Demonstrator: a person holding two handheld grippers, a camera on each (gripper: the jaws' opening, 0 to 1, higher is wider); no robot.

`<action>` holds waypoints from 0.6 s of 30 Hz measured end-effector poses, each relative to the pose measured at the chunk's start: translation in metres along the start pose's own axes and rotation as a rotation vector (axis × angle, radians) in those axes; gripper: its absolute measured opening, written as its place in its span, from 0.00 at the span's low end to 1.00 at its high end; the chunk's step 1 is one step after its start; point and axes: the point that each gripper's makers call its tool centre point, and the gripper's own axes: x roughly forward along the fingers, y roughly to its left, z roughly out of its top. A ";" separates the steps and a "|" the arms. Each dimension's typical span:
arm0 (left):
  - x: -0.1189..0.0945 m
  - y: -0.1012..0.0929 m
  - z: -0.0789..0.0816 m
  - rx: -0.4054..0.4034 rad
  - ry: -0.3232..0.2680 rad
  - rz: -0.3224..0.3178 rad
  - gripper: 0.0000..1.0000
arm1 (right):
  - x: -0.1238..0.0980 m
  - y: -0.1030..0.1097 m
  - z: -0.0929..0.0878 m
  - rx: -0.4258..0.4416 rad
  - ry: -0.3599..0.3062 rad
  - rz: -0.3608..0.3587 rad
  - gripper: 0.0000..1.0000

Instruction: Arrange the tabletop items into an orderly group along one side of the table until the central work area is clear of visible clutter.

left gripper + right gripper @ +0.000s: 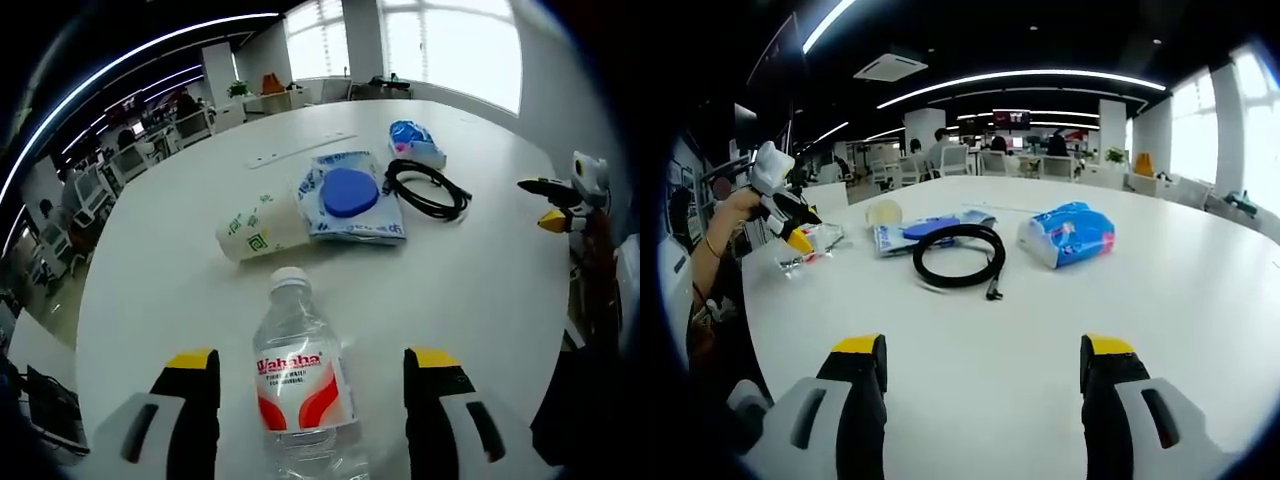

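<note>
Straddling the clear plastic water bottle [299, 395], lower centre, with the left gripper [312, 392] spread. Right gripper [983, 392] hanging spread over bare white desk [1160, 300]. Next, probably: pinching the bottle.

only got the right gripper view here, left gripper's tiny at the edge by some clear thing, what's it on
Observer: The left gripper straddles a lying water bottle with a red and white label, jaws open on either side.
Operator: cap end facing which way
Observer: The white cap points away from that gripper, toward the paper cup lying on its side.
Operator: that blue thing on the flat packet, what is it
Observer: A round blue lid-like disc resting on the clear packet, beside the coiled black cable.
</note>
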 end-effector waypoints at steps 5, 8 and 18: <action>0.007 -0.002 -0.003 0.023 0.044 -0.016 0.72 | 0.002 0.003 -0.005 -0.032 0.032 0.008 0.75; 0.009 -0.003 -0.004 0.030 0.057 -0.023 0.72 | 0.002 0.005 -0.006 -0.032 0.034 0.018 0.75; 0.012 0.000 -0.003 0.047 0.082 -0.023 0.71 | 0.003 0.002 -0.004 -0.014 0.027 0.017 0.74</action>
